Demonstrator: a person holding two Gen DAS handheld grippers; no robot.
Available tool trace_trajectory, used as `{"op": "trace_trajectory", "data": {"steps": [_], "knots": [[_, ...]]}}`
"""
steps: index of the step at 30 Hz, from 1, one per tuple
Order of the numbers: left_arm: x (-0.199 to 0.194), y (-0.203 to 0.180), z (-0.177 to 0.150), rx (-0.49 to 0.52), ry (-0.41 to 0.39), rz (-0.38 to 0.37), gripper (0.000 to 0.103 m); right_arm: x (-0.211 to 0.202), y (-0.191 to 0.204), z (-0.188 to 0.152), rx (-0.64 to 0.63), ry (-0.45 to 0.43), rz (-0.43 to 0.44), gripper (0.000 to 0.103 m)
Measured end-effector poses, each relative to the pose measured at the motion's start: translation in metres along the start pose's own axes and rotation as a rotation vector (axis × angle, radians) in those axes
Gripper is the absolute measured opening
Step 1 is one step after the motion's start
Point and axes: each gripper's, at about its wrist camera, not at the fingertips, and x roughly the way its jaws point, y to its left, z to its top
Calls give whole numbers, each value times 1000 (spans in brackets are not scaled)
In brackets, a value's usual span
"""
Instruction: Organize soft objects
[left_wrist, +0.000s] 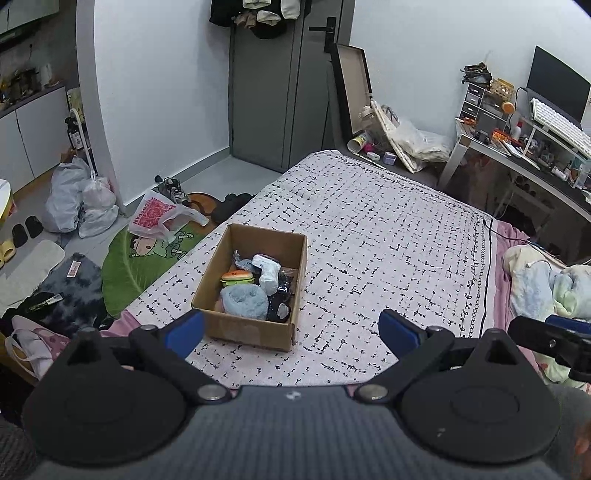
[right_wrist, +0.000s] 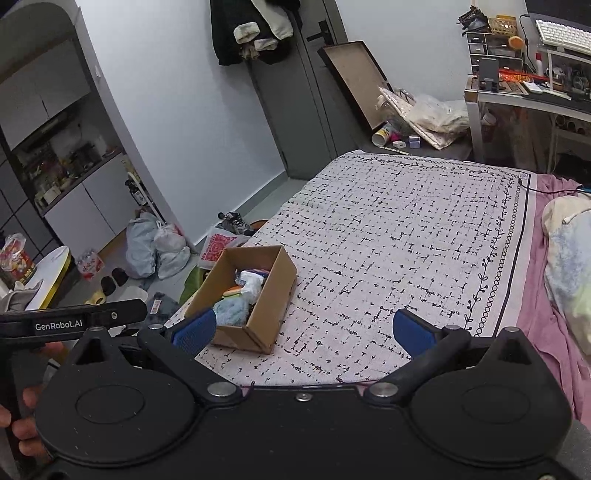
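A bed seen from just above its near edge, through two hand-held grippers. A patterned white cover (left_wrist: 369, 229) spreads over the bed. On it, at about eleven o'clock from the left gripper (left_wrist: 291, 328), sits an open cardboard box (left_wrist: 255, 325).

The box holds the soft things: a fluffy blue item (left_wrist: 243, 302) nearest the camera, a burger-shaped toy (left_wrist: 236, 277) behind it, a white piece (left_wrist: 267, 275) at one o'clock of the toy, and dark items (left_wrist: 280, 306) along the right wall. What lies beneath them cannot be made out.

Both tongs stand wide apart and hold nothing. The left gripper's blue pads (left_wrist: 186, 330) frame the box's near corner without touching it. The right gripper (right_wrist: 303, 332) hovers beside it, with the box (right_wrist: 258, 325) at its ten o'clock; the left tool and a hand (right_wrist: 26, 421) show at nine o'clock.

No loose soft object lies on the cover in either view, so the gathering looks close to done. A heap of pale bedding (left_wrist: 546, 284) at three o'clock, off the cover, may or may not belong to the task. What is left, at most, seems to be a last check or moving the box.
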Motion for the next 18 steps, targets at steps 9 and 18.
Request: {"op": "trace_trajectory", "data": {"steps": [9,18], "knots": [[-3,4,-3,-7,0,7,100,-1,1,-1,-8,-1,-3,103],[-5,8,-5,-9,-5,7,100,-2,6,-2,-20,0,-7,103]]}}
